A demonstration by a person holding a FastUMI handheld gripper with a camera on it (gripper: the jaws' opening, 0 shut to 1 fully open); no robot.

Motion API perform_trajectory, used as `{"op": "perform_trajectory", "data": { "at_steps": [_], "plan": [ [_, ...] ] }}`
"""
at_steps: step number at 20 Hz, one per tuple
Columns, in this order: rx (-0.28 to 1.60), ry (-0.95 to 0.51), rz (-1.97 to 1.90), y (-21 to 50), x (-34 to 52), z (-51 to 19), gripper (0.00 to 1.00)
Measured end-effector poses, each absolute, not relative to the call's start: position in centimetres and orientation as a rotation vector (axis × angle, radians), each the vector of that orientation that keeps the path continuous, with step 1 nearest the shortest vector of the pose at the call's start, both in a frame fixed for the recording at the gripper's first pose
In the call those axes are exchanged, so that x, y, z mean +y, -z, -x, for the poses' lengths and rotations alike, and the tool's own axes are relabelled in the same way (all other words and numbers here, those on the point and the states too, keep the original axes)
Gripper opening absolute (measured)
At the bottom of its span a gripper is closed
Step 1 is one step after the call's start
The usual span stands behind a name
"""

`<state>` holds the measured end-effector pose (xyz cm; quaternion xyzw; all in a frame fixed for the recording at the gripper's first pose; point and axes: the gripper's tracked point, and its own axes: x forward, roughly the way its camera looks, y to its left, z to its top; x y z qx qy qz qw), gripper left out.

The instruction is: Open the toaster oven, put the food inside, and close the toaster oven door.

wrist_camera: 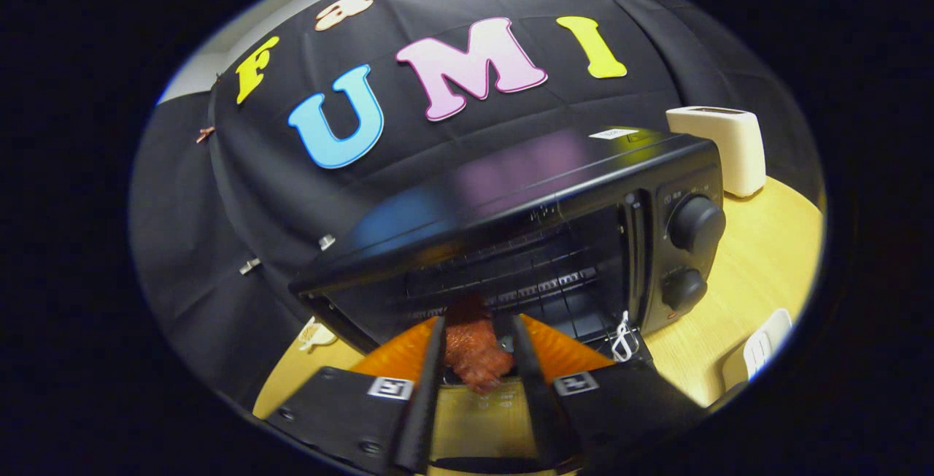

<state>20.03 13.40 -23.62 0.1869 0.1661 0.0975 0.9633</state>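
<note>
1. The gripper point(476, 348) is holding a piece of food point(474, 352) between its two fingers, which are pressing in on it from the left and the right.
2. The food is looking reddish-brown, lumpy and glossy, rather like a piece of cooked meat; its exact kind cannot be told. Its far end is reaching toward the oven's opening and its near end is hanging a little below the fingertips.
3. The black toaster oven point(511, 198) is sitting just beyond the fingers on a light wooden table point(759, 271), tilted in the view. Its front is standing open, showing a dark cavity with a wire rack point(525, 286) inside.
4. Two round black knobs point(693, 224) are sitting one above the other on the oven's right-hand panel.
5. A white clip-like piece point(622, 341) is hanging at the near right corner of the opening.
6. A cream-coloured toaster point(722, 147) is standing on the table farther off, to the right behind the oven.
7. A pale object point(762, 344) is lying at the table's near right; what it is cannot be told.
</note>
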Motion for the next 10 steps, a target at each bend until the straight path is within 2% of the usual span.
{"op": "perform_trajectory", "data": {
  "at_steps": [1, 4, 10],
  "plan": [
    [0.335, -0.198, -0.361, 23.5, 13.3, -19.8, 0.72],
    [0.348, -0.192, -0.333, 23.1, 12.9, -18.1, 0.98],
    [0.446, -0.158, -0.188, 22.5, 11.8, -12.1, 0.98]
  ]
}}
